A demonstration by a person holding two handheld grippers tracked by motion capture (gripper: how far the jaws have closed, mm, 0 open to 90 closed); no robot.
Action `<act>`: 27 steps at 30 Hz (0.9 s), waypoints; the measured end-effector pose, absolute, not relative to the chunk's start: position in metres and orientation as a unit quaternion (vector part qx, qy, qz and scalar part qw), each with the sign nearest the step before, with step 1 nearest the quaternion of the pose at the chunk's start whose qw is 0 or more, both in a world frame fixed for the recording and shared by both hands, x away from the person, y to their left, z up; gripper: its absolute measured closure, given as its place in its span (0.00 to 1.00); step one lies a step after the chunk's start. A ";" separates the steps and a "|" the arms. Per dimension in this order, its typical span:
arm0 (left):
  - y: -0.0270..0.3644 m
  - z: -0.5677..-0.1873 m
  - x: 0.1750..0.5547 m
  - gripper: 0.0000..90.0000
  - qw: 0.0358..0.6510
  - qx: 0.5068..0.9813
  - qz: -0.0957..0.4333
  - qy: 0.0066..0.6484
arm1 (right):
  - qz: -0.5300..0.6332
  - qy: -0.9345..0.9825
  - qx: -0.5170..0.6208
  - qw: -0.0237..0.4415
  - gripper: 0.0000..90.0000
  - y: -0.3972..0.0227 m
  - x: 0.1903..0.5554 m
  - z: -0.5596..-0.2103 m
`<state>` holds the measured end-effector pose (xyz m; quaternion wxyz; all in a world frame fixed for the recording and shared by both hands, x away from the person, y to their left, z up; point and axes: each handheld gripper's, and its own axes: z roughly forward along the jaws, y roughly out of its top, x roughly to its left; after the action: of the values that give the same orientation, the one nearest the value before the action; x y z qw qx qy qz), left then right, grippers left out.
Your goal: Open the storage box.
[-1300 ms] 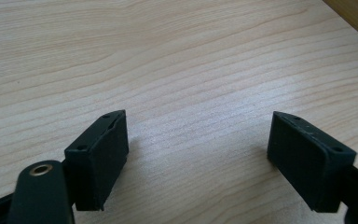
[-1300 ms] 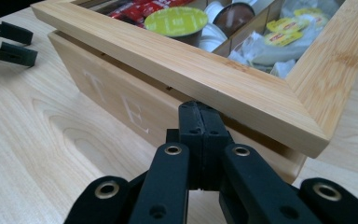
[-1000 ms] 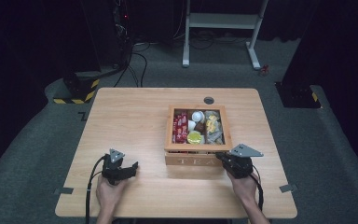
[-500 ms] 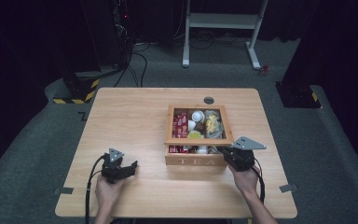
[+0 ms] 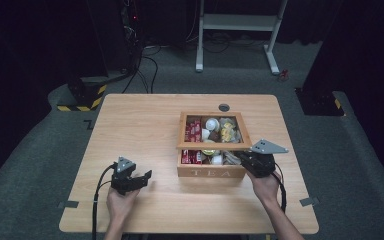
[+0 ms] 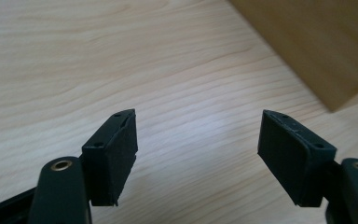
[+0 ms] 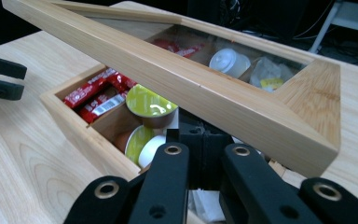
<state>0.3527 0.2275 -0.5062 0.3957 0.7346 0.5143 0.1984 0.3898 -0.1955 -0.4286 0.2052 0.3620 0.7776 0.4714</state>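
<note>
Since a second ago, the high view shows the tea box's lid [image 5: 214, 131] raised off the box [image 5: 211, 172] mid-surface, the right hand-held gripper [image 5: 252, 161] under its front right corner. From the left hand-held gripper [image 6: 196, 135], jaws spread wide over bare surface [image 6: 121, 56], empty. Right gripper view: its jaws look closed beneath the tilted lid, though gripping it or not, I cannot tell; green-lidded pods [image 7: 150, 106] and red sachets [image 7: 95, 93] sit inside.
</note>
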 end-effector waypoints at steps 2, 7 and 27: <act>0.225 -0.502 0.353 0.32 0.401 0.737 0.194 0.508 | 0.475 0.775 0.363 0.204 1.00 -0.195 0.391 -0.427; 0.210 -0.485 0.353 0.33 0.430 0.742 0.178 0.482 | 0.476 0.774 0.362 0.206 1.00 -0.195 0.394 -0.422; 0.153 -0.442 0.371 0.36 0.465 0.766 0.164 0.413 | 0.483 0.769 0.369 0.201 1.00 -0.196 0.407 -0.404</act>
<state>0.3712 0.1535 -0.4420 0.4648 0.7658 0.4131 0.1642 0.4069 -0.1958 -0.4038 0.2007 0.3686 0.7686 0.4827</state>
